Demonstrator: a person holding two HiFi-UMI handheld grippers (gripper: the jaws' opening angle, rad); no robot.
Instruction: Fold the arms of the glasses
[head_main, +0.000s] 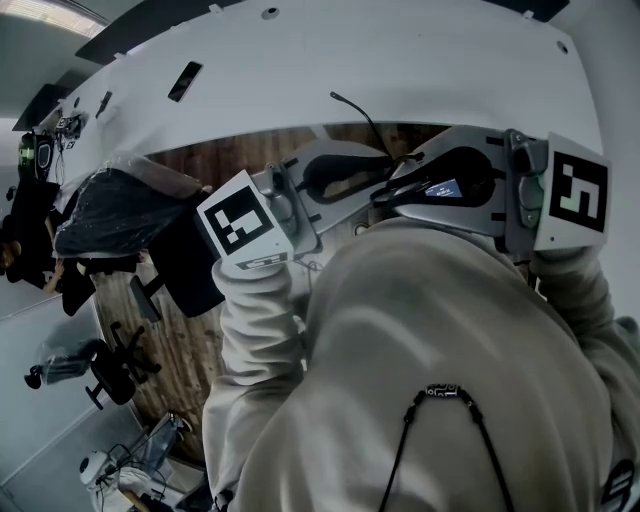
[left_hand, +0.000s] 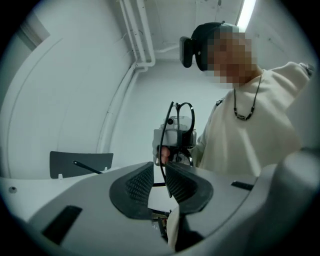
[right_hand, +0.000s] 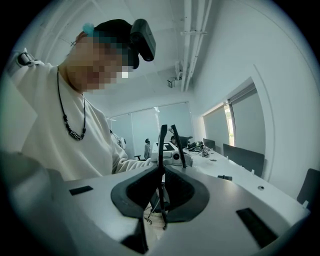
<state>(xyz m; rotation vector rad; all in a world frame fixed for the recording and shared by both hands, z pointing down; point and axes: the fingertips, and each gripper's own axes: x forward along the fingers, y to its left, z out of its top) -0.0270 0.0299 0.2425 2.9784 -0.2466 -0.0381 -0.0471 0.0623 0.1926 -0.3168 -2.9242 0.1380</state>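
- Right gripper view, nearest: the right gripper (right_hand: 161, 172) has its pads closed on a black bar of the glasses (right_hand: 161, 145). The bar stands upright out of the jaws. A second black bar (right_hand: 179, 145) leans right, just beyond the first.
- Left gripper view, nearest: the left gripper (left_hand: 159, 172) has its jaws a narrow gap apart. A thin black wire of the glasses runs up through the gap along the right-hand pad, clear of the left pad.
- Only the left gripper view shows the rounded lens rim (left_hand: 186, 117). It stands upright in the air above the grey body of the right gripper, in front of the person's chest.
- Head view shows neither pair of jaws. A cream sweatshirt (head_main: 430, 350) fills its near half. The two marker cubes sit close to the chest, one on the left (head_main: 240, 225) and one on the right (head_main: 578, 190).
- Both gripper views look back at the person and show a beaded necklace (left_hand: 245, 116) and a black head camera (right_hand: 144, 37).
- Farther off, the head view shows a white table (head_main: 400, 60) beyond the grippers and black chairs (head_main: 120, 210) on a wooden floor at the left.
- Farthest, the right gripper view alone shows a long room with windows (right_hand: 235, 125) on the right. The left gripper view shows white ceiling pipes (left_hand: 140, 40).
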